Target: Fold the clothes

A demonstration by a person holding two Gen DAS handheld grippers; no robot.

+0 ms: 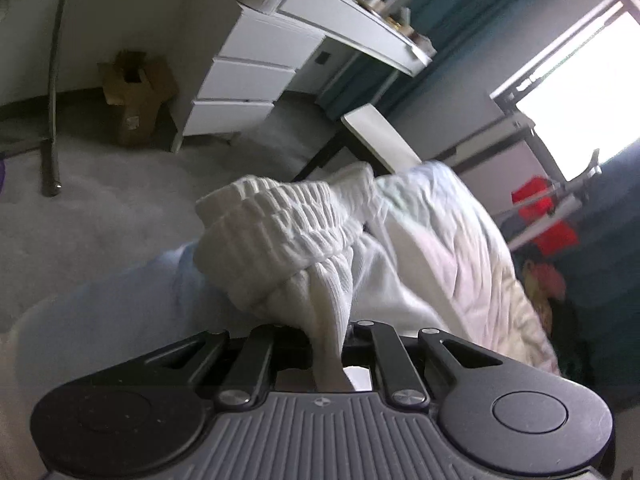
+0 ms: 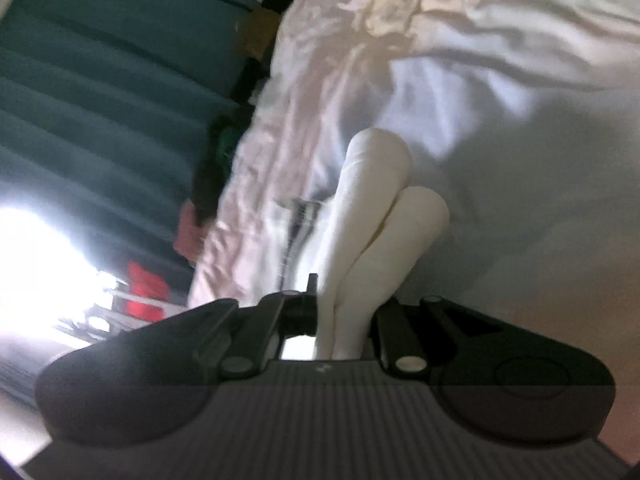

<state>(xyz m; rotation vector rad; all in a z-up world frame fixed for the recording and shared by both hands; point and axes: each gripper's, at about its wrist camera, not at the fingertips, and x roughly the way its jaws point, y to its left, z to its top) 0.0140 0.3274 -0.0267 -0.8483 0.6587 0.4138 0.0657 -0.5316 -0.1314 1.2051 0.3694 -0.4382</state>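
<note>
Gripping a pair of white socks [image 1: 280, 236] at both ends, two hand-held grippers hang over a rumpled white bed [image 1: 448, 248]. Left gripper [image 1: 326, 344] is clamped on ribbed fabric just below the cuffs, which bunch and flop toward 11 o'clock of its jaws, apart from the bedding. Right gripper [image 2: 344, 320] is clamped on the other end of the socks [image 2: 380, 216]; the two rounded toes stick out side by side toward 12 o'clock, above the sheet [image 2: 520, 160]. In the left view, a white drawer unit [image 1: 248, 76] stands at 11 o'clock on grey carpet [image 1: 112, 184], with a cardboard box [image 1: 136, 96] just beside it at 10 o'clock. Teal curtains [image 2: 100, 100] fill 10 o'clock in the right view, with a bright window [image 1: 592, 100] at 2 o'clock in the left. Both views are motion-blurred.
</note>
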